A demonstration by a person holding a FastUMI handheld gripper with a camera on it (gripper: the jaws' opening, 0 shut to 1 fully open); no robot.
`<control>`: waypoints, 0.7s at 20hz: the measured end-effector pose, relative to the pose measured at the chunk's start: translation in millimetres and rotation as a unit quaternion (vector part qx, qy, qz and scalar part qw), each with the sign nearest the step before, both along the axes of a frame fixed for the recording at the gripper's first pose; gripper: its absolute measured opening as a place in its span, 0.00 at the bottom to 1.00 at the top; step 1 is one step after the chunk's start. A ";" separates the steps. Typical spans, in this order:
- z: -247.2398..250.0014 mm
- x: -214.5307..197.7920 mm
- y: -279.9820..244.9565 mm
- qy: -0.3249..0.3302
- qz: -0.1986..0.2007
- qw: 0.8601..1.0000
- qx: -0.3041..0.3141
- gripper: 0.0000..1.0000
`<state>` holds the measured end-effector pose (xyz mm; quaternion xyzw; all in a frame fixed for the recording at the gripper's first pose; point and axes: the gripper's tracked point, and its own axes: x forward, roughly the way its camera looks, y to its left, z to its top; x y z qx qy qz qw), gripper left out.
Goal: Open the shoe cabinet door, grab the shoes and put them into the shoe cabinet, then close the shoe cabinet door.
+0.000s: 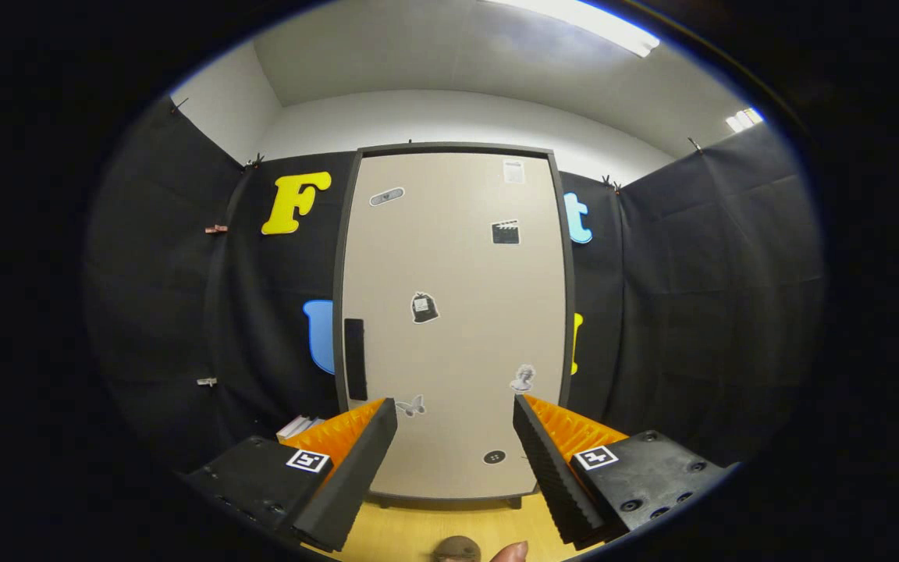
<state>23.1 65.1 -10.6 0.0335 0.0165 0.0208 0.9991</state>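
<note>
The gripper [455, 410] is released, its two wedge-shaped fingers [352, 468] spread wide with nothing between them but air. Their inner faces are ribbed in fine ridges, and each finger sits on a blocky body with a square marker tag and sunken screw heads.

Between and just below the fingers lies the smooth, pale wooden floor [410, 531]. At the floor's nearest edge a fingertip [510, 553] of a person pokes in, and just beside it sits a small rounded brownish thing [456, 549], too cut off to name.

Beyond the fingers, at the far edge of the floor, stands the shoe cabinet [456, 320], a tall upright rectangle with a dark frame. Its door [465, 273] is a flat, matte beige panel, closed flush in the frame, so what is inside cannot be seen. A long dark vertical handle [355, 358] sits near the door's left edge, about level with the fingertips. Small stickers [424, 307] are scattered over the panel, among them a clapperboard shape and a butterfly.

Low at the cabinet's left foot, some pale flat items [300, 426] peek out behind the left finger; what they are cannot be told.

Behind the cabinet hangs soft, creased black cloth [691, 312], pinned up by small clips [215, 229]. Above it are plain white walls and a ceiling with a bright strip light [582, 17].
</note>
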 end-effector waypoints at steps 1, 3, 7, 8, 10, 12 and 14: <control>-3.0 5.6 9.9 0.006 0.006 1.000 0.005 0.97; -13.8 21.8 26.8 0.019 0.019 1.000 0.009 0.97; -30.6 58.3 54.9 0.034 0.041 0.999 0.011 0.98; -33.2 67.1 60.8 0.035 0.044 0.998 0.012 0.98; -36.3 85.6 73.2 0.034 0.049 0.998 0.013 0.98; -36.4 103.9 86.3 0.029 0.052 0.998 0.013 0.98; -41.2 123.3 99.7 0.032 0.053 0.998 0.011 0.97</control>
